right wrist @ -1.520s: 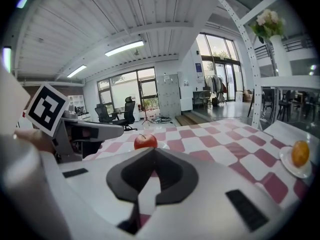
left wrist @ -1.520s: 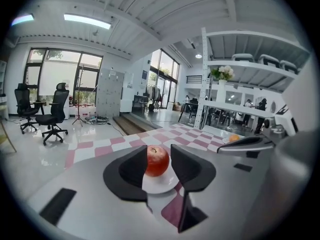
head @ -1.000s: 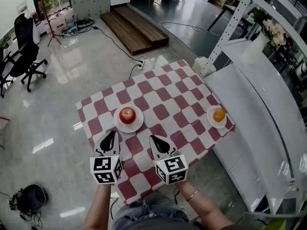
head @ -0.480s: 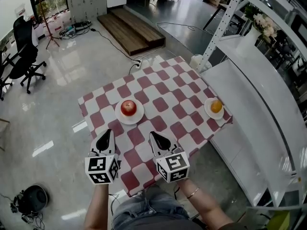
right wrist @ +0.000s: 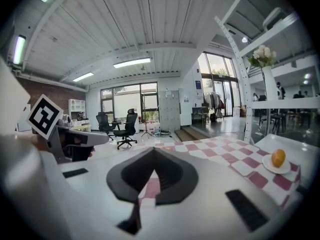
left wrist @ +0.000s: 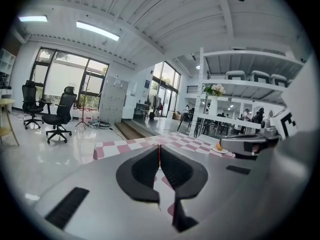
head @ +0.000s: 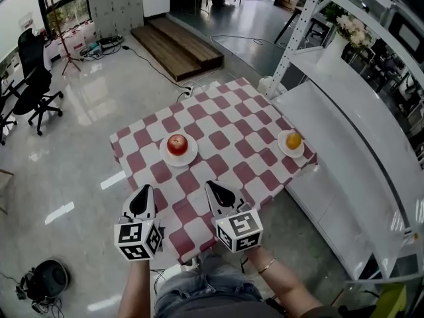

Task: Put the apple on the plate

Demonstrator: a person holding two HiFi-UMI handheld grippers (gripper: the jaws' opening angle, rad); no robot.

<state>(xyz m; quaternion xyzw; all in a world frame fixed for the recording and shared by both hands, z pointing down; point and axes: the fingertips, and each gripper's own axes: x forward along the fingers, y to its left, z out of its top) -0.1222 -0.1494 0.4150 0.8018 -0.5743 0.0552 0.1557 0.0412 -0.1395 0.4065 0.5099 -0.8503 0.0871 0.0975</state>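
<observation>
Left gripper (left wrist: 159, 149): jaws clenched tip to tip, nothing between them. Right gripper (right wrist: 152, 150): same, pinched closed and empty, only checkered cloth visible through the gap behind the tips. In the head view both hang side by side over the near edge of the table (head: 218, 121), noses tipped slightly down, well apart from anything on it. The apple (head: 177, 144) sits on the white plate (head: 165, 156), roughly centred, ahead of the left gripper and a bit to its right. A second plate (head: 283, 148) with an orange (head: 293, 140) is near the table's right edge, just beside the white shelving (head: 344, 131). My read: the apple is where the task wants it, so there's nothing left to grasp. Risks from here are all self-inflicted. If I go back in with closed jaws, a nudge on the plate rim or the apple could do it: round fruit, shallow plate, so it rolls onto the cloth and maybe off the table. Both grippers are at the cloth's near edge, and a snag on the overhang would drag the cloth and both plates with it. Also possible: mistaking the orange for the target and reaching toward the shelving side for no reason.
</observation>
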